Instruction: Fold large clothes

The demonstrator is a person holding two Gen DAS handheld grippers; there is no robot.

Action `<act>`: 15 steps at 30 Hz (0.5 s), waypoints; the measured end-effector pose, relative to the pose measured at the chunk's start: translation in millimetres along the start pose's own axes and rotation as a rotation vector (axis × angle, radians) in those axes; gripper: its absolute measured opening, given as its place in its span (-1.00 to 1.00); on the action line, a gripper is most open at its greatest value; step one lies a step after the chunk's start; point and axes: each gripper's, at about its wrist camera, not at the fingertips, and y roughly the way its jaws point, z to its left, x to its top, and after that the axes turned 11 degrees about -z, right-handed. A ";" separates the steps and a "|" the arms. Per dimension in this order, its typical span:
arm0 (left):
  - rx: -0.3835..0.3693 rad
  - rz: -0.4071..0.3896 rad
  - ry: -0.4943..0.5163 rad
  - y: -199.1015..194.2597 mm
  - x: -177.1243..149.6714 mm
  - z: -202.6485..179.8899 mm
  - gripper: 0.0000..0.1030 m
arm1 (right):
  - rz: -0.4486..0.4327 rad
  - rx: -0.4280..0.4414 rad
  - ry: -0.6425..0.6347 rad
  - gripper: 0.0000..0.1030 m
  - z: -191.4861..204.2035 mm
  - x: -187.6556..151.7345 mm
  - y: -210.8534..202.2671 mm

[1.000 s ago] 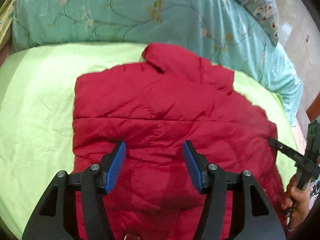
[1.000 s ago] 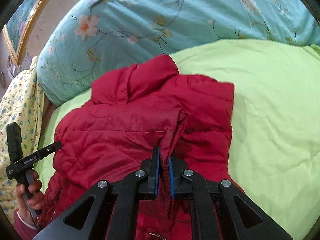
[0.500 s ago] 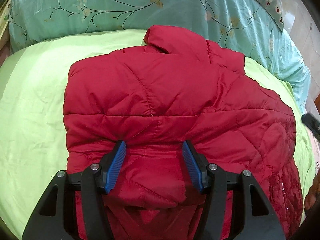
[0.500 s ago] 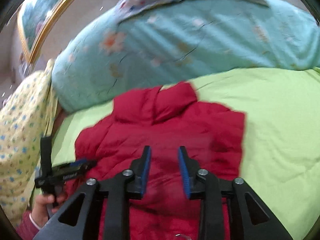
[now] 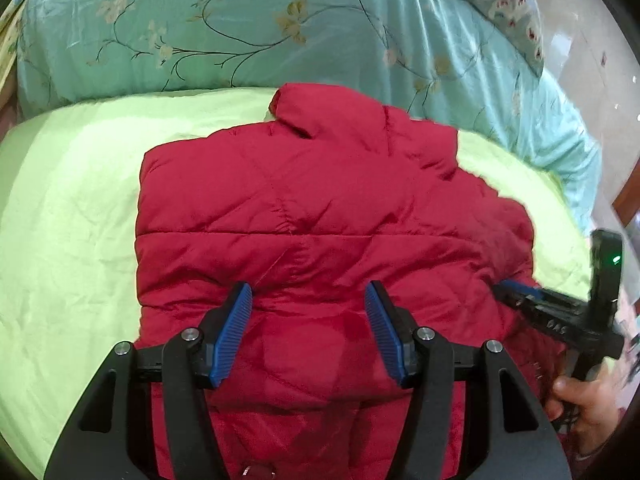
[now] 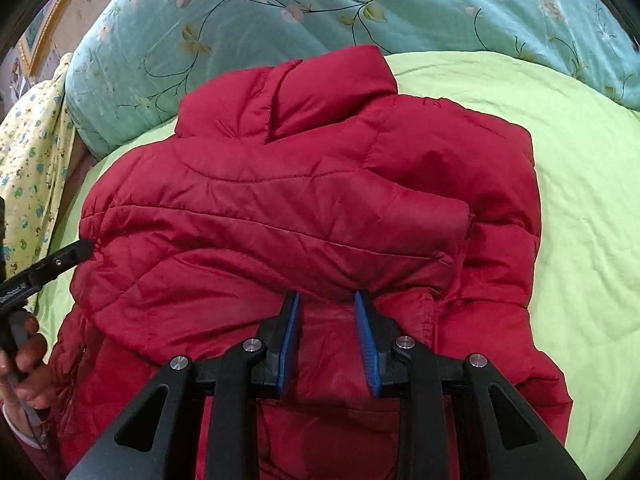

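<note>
Green bed sheet point(image 5: 72, 208) is bounded by a floral teal quilt point(image 6: 320, 4) at the far side; red puffer jacket point(image 5: 320, 216) is laid partly folded on it; left tongs point(image 5: 308, 332) are spread wide, nothing gripped; right tongs point(image 6: 328, 340) are parted moderately, likewise unloaded, poised over a folded sleeve.

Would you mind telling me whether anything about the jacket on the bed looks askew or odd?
Nothing is damaged. The red jacket lies rumpled on the green sheet, its folded-over sleeve bunched rather than flat. Both grippers are open above it.
</note>
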 end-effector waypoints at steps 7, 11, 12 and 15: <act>0.042 0.063 0.019 28.7 -12.3 3.8 0.13 | -0.015 0.018 0.036 -0.43 -2.9 1.2 -11.7; 0.050 0.066 0.021 30.6 -13.0 4.7 0.13 | -0.070 0.001 0.022 -0.42 -1.7 3.2 -29.4; 0.053 0.065 0.024 31.2 -13.1 4.0 0.13 | -0.060 -0.009 0.023 -0.42 -3.7 1.6 -26.4; 0.057 0.069 0.026 28.5 -11.7 3.1 0.13 | -0.015 -0.015 0.025 -0.43 -11.7 -7.3 -11.3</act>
